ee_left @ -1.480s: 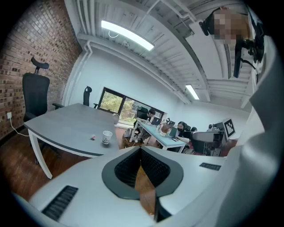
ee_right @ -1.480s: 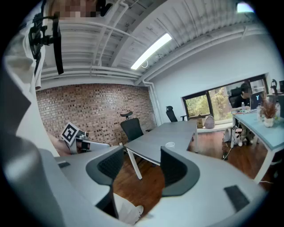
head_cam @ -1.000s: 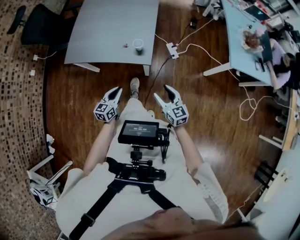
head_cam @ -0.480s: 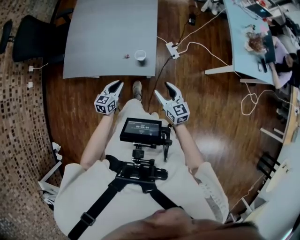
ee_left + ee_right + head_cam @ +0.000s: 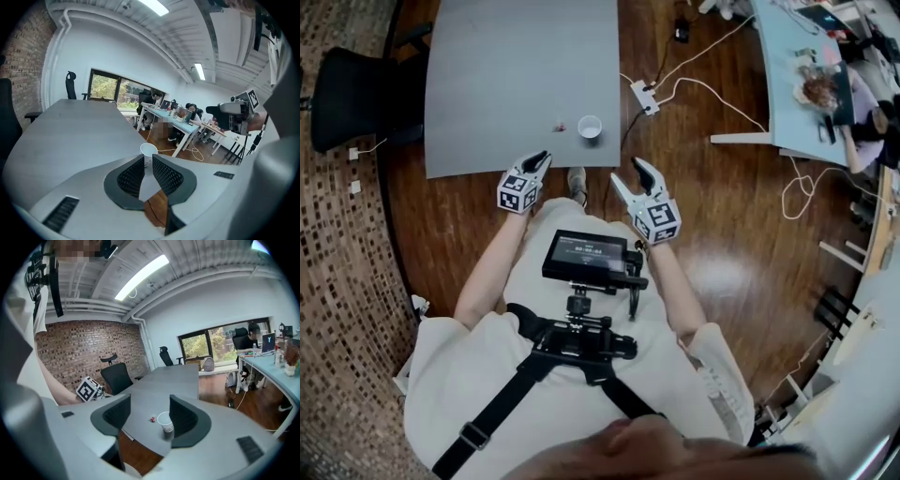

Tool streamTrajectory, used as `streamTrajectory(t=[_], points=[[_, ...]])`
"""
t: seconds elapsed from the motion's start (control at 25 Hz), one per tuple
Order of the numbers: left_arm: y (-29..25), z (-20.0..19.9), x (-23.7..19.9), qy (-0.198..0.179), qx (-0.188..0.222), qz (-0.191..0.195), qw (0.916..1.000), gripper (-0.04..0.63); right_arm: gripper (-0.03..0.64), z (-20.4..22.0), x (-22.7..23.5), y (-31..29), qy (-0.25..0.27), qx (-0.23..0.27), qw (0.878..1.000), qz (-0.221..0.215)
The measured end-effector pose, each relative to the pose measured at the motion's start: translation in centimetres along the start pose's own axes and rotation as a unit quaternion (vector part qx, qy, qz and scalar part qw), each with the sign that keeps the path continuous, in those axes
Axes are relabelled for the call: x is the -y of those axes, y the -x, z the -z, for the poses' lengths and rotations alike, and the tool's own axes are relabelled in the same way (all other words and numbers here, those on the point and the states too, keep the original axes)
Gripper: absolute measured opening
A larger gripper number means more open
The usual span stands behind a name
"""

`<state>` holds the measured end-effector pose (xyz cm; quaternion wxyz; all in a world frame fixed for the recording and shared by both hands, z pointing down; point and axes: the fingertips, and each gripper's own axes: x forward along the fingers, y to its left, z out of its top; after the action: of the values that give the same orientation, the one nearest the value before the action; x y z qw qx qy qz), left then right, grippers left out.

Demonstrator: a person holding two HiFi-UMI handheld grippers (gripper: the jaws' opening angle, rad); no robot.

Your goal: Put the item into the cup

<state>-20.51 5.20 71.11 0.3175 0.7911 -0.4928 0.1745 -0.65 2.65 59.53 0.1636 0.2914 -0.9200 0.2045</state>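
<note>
item, a tiny red speck (image 5: 561,126), lies on the grey desk (image 5: 506,75) near its front edge, outside the cup. left tongs (image 5: 540,157) hover by that edge, jaws a narrow slit apart, just been opening, nothing between them. white cup (image 5: 590,127) stands upright just right of the item, not touching it. right tongs (image 5: 627,172) hang near the desk's front corner above the wooden floor (image 5: 722,216), jaws spread wide, empty.

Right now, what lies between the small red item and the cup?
Nothing: only bare grey table separates the small red item from the cup, per the head view.
</note>
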Motion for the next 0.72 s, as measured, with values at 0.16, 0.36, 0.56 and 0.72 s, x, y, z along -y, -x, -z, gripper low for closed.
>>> streamTrajectory(t=[0.16, 0.36, 0.56, 0.72], points=[[-2.1, -0.2, -2.0, -0.017, -0.018, 0.01, 0.9997, 0.054, 0.275, -1.3, 0.2, -2.0, -0.005, 0.011, 1.0, 0.013], [-4.8, 0.2, -3.9, -0.013, -0.042, 0.021, 0.9988, 0.054, 0.275, -1.1, 0.9, -3.2, -0.023, 0.0, 0.999, 0.035], [-7.1, -0.1, -4.2, -0.038, -0.07, 0.042, 0.9959, 0.054, 0.275, -0.9, 2.0, -3.9, -0.031, -0.005, 0.998, 0.054], [-8.3, 0.5, -5.1, -0.055, -0.098, 0.044, 0.9927, 0.054, 0.275, -0.9, 3.0, -4.5, -0.036, -0.005, 0.997, 0.066]])
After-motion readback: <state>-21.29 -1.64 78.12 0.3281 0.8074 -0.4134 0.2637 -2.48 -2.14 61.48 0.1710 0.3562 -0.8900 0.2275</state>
